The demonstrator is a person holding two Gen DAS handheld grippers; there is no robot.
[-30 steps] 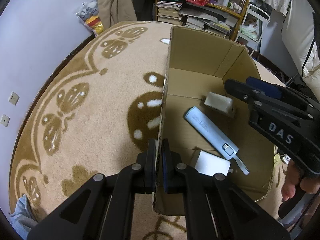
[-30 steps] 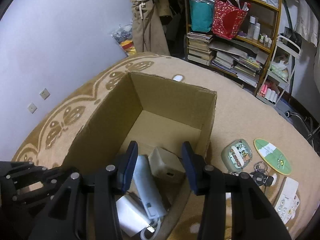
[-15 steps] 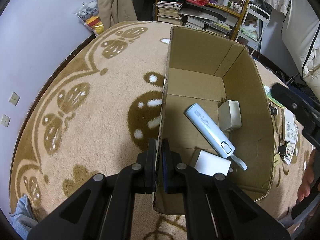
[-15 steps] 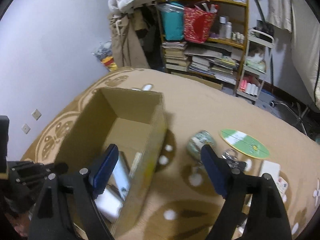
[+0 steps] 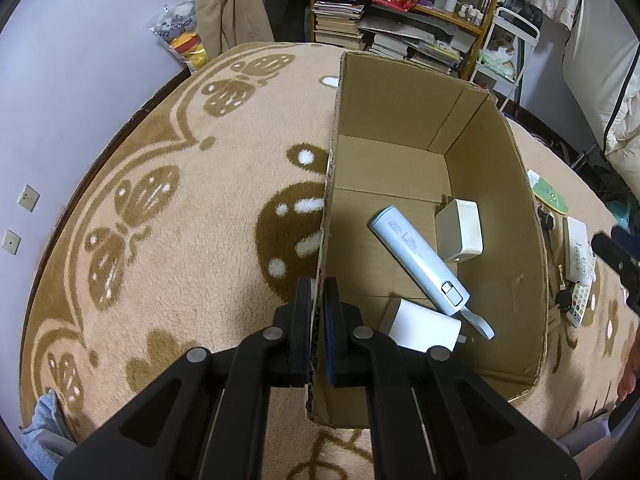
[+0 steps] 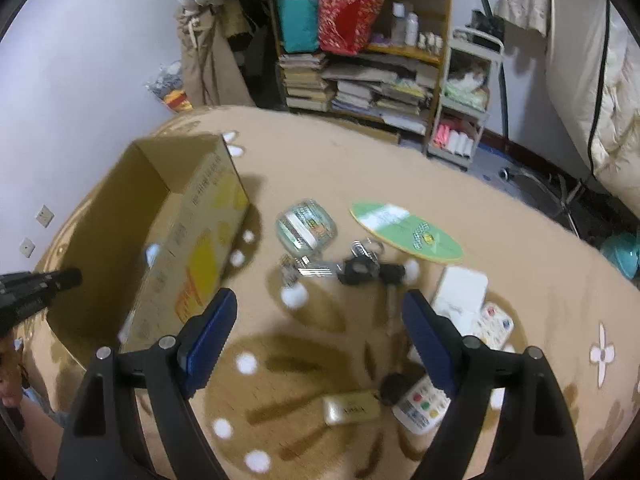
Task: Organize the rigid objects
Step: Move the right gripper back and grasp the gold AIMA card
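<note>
— What's the left gripper (image 5: 318,320) doing?

— Its jaws are pinched on the near wall of the cardboard box (image 5: 496,152), on the patterned rug (image 5: 180,200). Inside lie a pale blue power bank (image 5: 418,260), a beige charger block (image 5: 460,230) beside it, and a white adapter (image 5: 420,330) at its near end.

— And the right gripper (image 6: 318,338)?

— Spread wide with nothing between the jaws, above the rug beside the box. Ahead lie keys (image 6: 360,266), a round tin (image 6: 306,228), a green card (image 6: 406,230) and a gold bar (image 6: 352,408).
</note>
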